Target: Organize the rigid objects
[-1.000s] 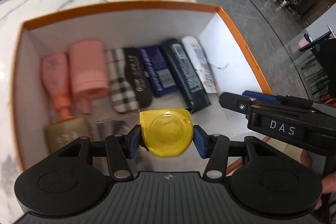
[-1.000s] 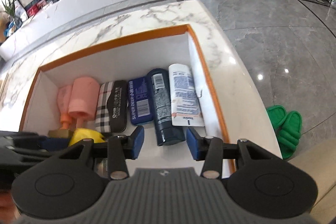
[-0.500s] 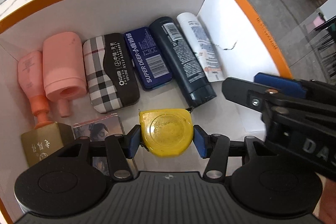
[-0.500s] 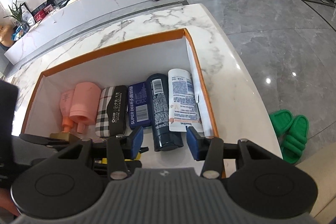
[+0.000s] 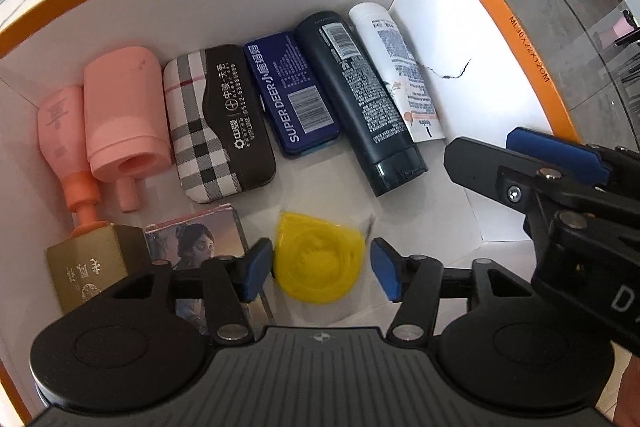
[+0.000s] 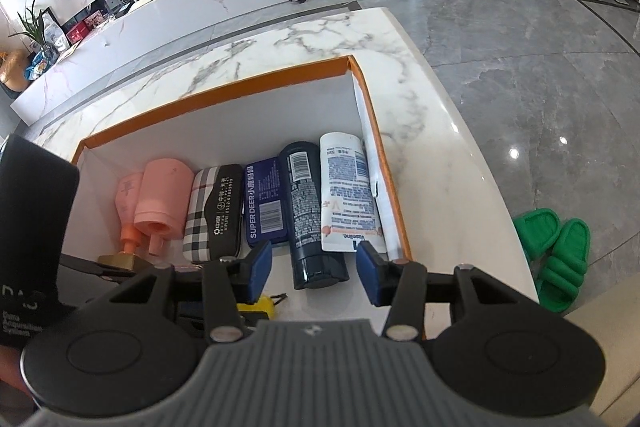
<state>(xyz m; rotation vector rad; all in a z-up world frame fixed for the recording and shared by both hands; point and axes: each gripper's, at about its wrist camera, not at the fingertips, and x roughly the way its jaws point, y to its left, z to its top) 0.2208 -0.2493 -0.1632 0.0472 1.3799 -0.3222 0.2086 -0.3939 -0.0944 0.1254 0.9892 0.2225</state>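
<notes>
A yellow tape measure shows blurred low in the orange-rimmed white box, between the jaws of my left gripper. Those jaws are opening, and a gap shows between the right pad and the tape measure. A corner of the tape measure also peeks out in the right wrist view. My right gripper hovers over the box's near right part, open with nothing between its fingers. In the left wrist view that right gripper sits at the right edge.
Along the box's far wall lie two pink bottles, a plaid case, a blue tin, a dark tube and a white tube. A gold cap and a picture-printed card box lie near left. The box stands on a marble counter.
My left gripper sank into the box with the tape measure, then its jaws spread off it; the tape measure now looks blurred. The right gripper has stayed about where it was.
</notes>
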